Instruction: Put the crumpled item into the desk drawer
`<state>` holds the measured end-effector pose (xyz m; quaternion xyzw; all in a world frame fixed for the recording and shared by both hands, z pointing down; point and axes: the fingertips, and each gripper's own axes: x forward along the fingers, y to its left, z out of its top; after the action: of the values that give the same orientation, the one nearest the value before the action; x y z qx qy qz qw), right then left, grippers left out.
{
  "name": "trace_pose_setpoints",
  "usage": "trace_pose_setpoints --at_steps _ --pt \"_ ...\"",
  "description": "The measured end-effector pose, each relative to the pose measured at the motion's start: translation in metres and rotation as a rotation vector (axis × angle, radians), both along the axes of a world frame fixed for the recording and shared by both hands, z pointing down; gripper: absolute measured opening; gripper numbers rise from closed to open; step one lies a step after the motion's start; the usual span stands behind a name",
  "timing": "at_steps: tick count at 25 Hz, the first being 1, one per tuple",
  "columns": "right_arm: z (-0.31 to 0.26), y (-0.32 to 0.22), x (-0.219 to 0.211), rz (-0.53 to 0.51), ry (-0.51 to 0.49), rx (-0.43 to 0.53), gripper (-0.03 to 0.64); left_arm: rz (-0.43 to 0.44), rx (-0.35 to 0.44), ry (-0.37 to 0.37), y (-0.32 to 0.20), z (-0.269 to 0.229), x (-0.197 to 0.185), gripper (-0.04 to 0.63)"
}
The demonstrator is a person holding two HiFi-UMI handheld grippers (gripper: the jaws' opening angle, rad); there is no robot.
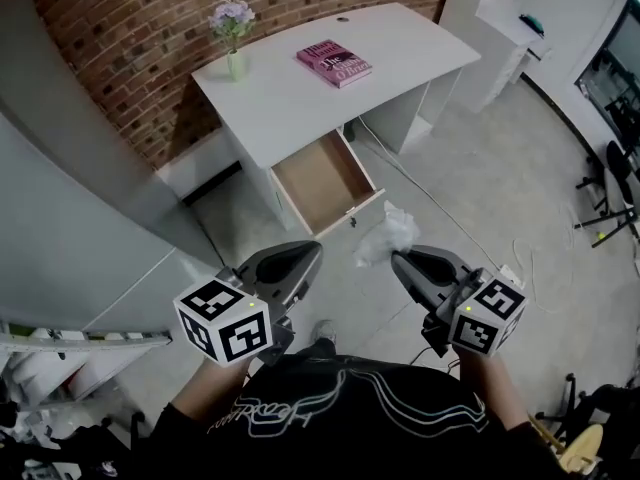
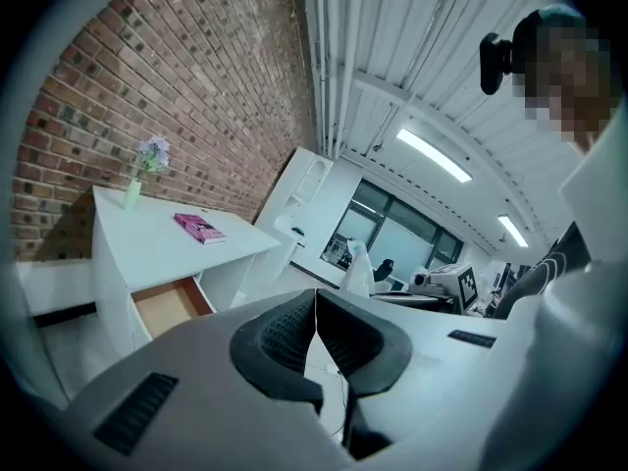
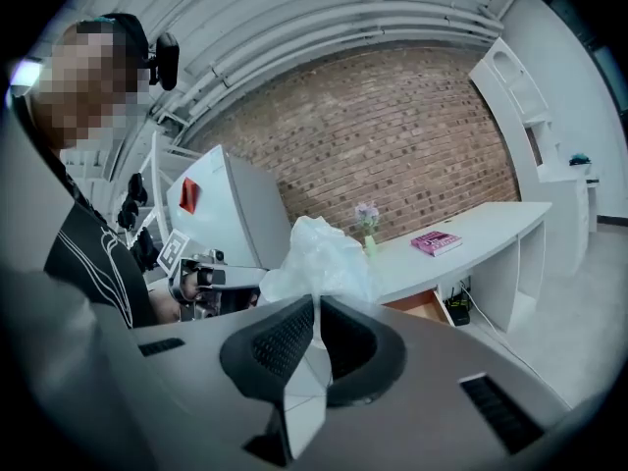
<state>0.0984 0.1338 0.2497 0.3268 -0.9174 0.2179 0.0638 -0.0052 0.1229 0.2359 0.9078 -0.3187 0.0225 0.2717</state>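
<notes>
A crumpled white plastic bag hangs from my right gripper, which is shut on it above the floor in front of the desk. In the right gripper view the bag bulges above the closed jaws of that gripper. The white desk stands against the brick wall, its drawer pulled out and showing a bare wooden bottom. My left gripper is shut on nothing, level with the right one and apart from the bag. In its own view the left gripper has its pads together and the drawer lies far left.
A pink book and a small vase of purple flowers stand on the desk. A white shelf unit is at the right, cables trail on the floor, and a grey partition stands at the left.
</notes>
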Motion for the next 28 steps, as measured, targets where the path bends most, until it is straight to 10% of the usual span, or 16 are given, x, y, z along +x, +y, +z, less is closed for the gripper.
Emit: trace_pose_setpoints --at_steps 28 --pt "0.161 -0.273 -0.045 -0.187 0.283 -0.151 0.052 -0.166 -0.215 -0.044 -0.234 0.15 -0.031 0.021"
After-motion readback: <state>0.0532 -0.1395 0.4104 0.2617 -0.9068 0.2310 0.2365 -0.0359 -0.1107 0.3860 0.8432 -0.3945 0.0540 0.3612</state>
